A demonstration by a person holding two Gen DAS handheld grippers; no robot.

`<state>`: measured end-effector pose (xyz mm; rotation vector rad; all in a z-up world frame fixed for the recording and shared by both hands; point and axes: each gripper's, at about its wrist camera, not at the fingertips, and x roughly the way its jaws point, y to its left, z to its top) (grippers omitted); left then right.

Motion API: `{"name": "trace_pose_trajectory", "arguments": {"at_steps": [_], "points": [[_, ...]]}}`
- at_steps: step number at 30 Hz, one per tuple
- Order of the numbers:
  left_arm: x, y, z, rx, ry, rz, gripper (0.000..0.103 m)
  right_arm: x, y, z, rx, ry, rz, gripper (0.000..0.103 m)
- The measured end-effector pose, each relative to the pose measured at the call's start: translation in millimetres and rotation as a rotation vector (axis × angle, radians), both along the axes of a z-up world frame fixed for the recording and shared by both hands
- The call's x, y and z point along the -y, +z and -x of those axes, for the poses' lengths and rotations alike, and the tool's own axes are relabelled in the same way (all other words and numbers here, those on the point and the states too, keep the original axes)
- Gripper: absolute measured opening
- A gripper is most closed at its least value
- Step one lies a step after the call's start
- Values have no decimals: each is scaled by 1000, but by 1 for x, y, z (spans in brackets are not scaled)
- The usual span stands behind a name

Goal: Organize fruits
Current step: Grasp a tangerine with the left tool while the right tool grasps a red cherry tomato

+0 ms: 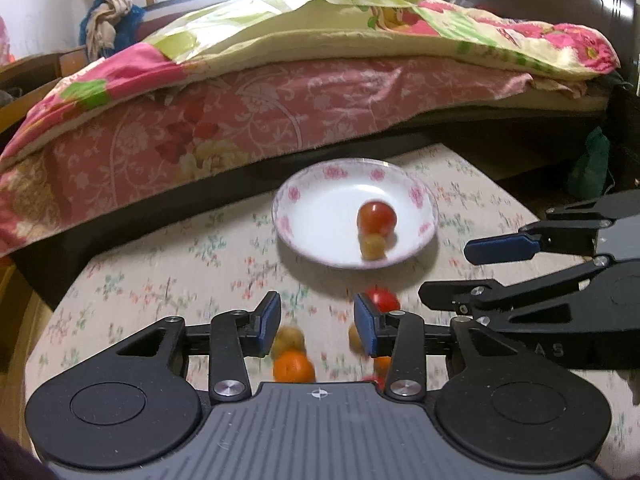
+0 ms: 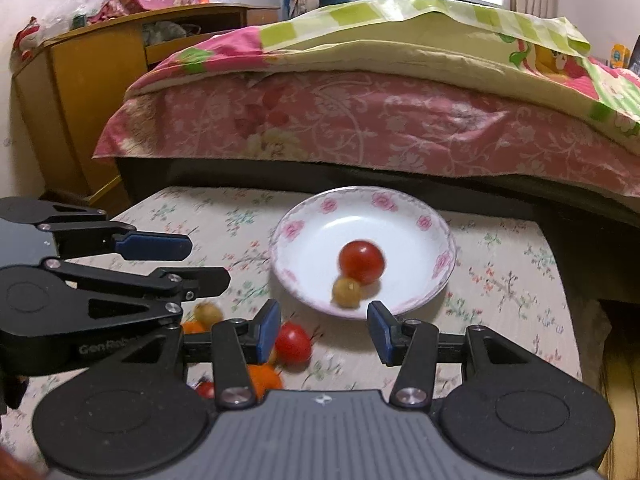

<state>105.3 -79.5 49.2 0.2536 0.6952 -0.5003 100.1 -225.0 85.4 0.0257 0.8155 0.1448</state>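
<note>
A white plate with pink flowers (image 1: 320,184) (image 2: 312,240) stands on the flowered table cover. In it lie a red tomato (image 1: 376,218) (image 2: 362,262) and a small yellow-brown fruit (image 1: 373,246) (image 2: 347,291). Loose fruits lie in front of the plate: a red tomato (image 1: 385,299) (image 2: 293,343), an orange (image 1: 294,367) (image 2: 264,378) and a yellow-brown fruit (image 1: 289,340) (image 2: 208,313). My left gripper (image 1: 317,326) is open and empty above the loose fruits. My right gripper (image 2: 324,332) is open and empty near the plate's front rim, to the right of the left one.
A bed with a pink sheet (image 1: 256,120) and a flowered quilt (image 2: 400,32) runs just behind the low table. A wooden cabinet (image 2: 80,80) stands at the back left. The table's right edge (image 2: 560,280) drops off next to the plate.
</note>
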Motion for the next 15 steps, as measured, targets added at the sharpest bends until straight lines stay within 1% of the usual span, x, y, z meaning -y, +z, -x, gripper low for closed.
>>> {"name": "trace_pose_trajectory", "arguments": {"at_steps": [4,7,10,12,15], "points": [[-12,-7,15,-27,5,-14,51,-9,-5,13,-29,18,1,47],[-23,-11,25,-57,13,-9,51,-15,-8,18,-49,31,4,48],[-33,-15,34,-84,18,-7,51,-19,-9,24,-67,37,-21,48],[-37,-19,40,-101,12,-17,51,-23,-10,29,-79,44,-37,47],[-40,-27,48,-122,-8,-37,51,-33,-13,36,-102,66,-23,47]]}}
